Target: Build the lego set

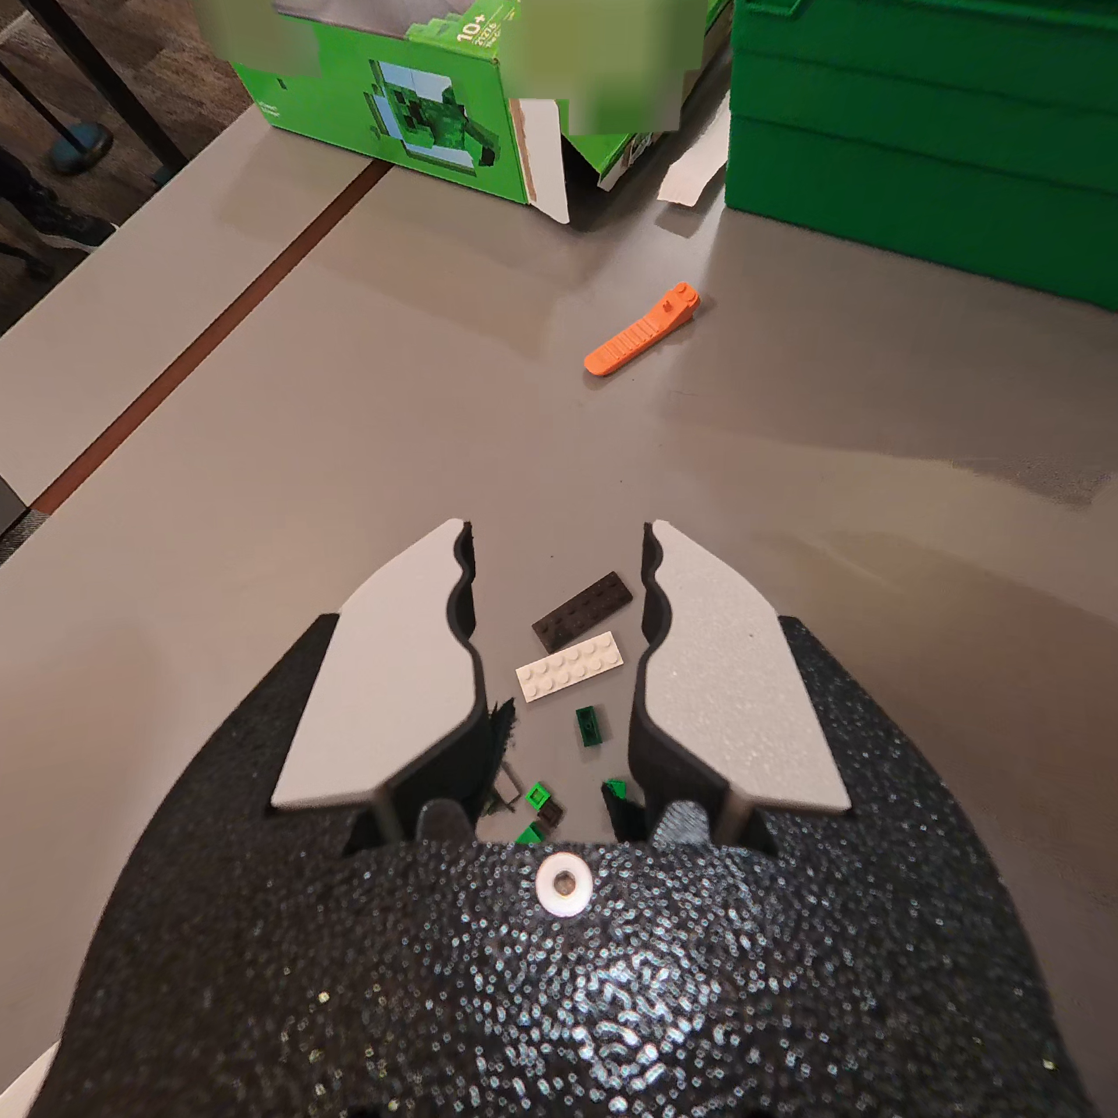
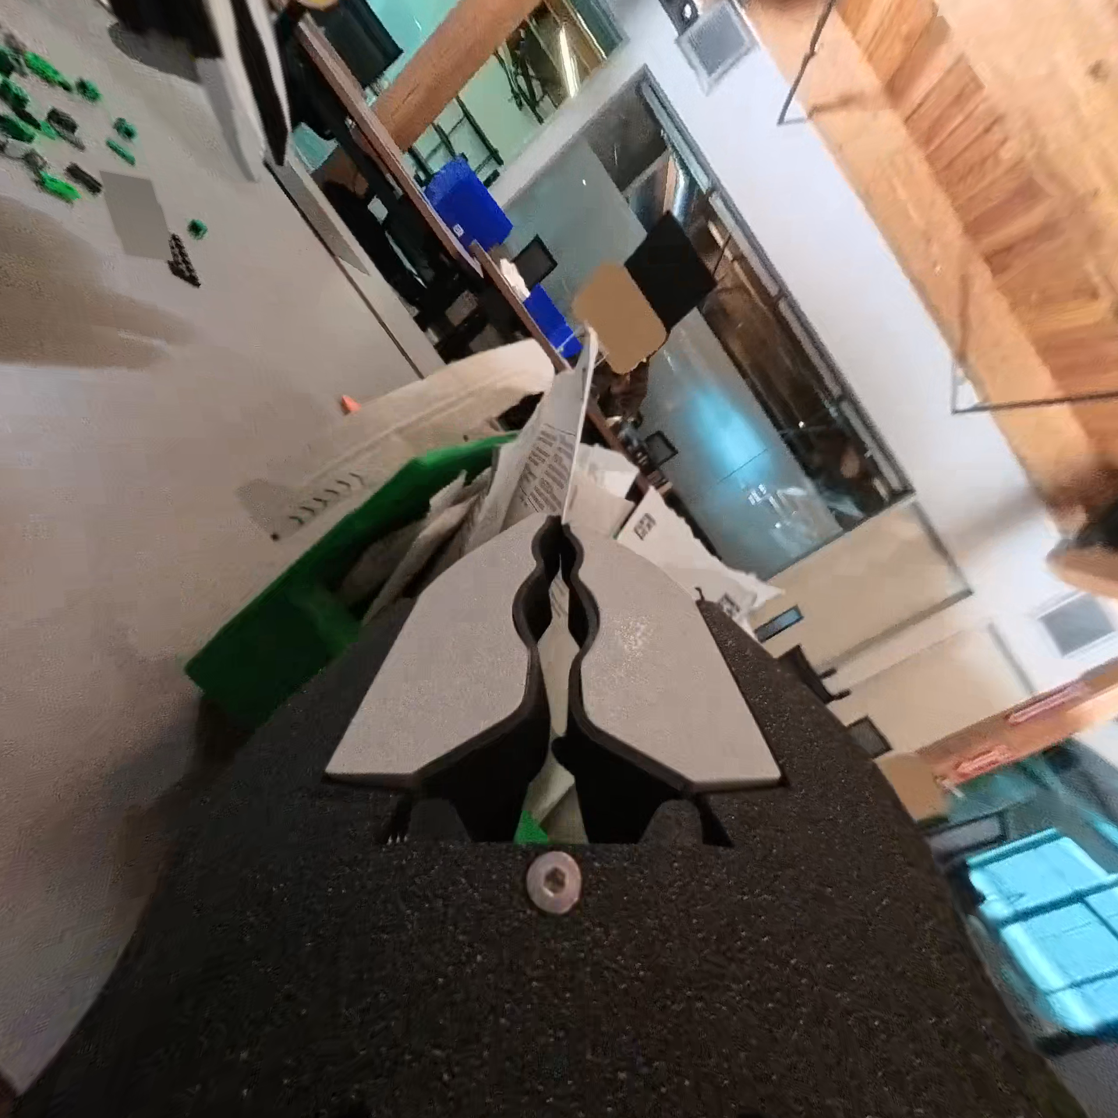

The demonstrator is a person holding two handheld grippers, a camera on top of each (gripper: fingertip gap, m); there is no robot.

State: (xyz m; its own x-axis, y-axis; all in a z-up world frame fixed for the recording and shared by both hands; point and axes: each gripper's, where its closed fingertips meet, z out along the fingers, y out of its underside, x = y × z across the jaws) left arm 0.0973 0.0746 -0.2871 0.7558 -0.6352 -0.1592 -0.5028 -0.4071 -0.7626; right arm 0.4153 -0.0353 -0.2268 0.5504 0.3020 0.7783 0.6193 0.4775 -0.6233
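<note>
My left gripper (image 1: 558, 535) is open and empty, low over the grey table (image 1: 363, 393). Between its fingers lie a dark brown plate (image 1: 582, 607), a white plate (image 1: 568, 665), a small dark green piece (image 1: 588, 726) and a few tiny bright green pieces (image 1: 537, 795). My right gripper (image 2: 559, 532) is shut on a white printed paper bag (image 2: 562, 435), which sticks out edge-on past the fingertips. It holds the bag over a green bin (image 2: 290, 611) that contains more white bags. The right wrist view is strongly tilted.
An orange brick separator (image 1: 642, 330) lies ahead on the table. A green set box (image 1: 387, 103) and stacked green bins (image 1: 919, 151) stand at the far edge. Several loose green pieces (image 2: 36, 121), a grey flat plate (image 2: 136, 212) and a black piece (image 2: 183, 260) lie far off.
</note>
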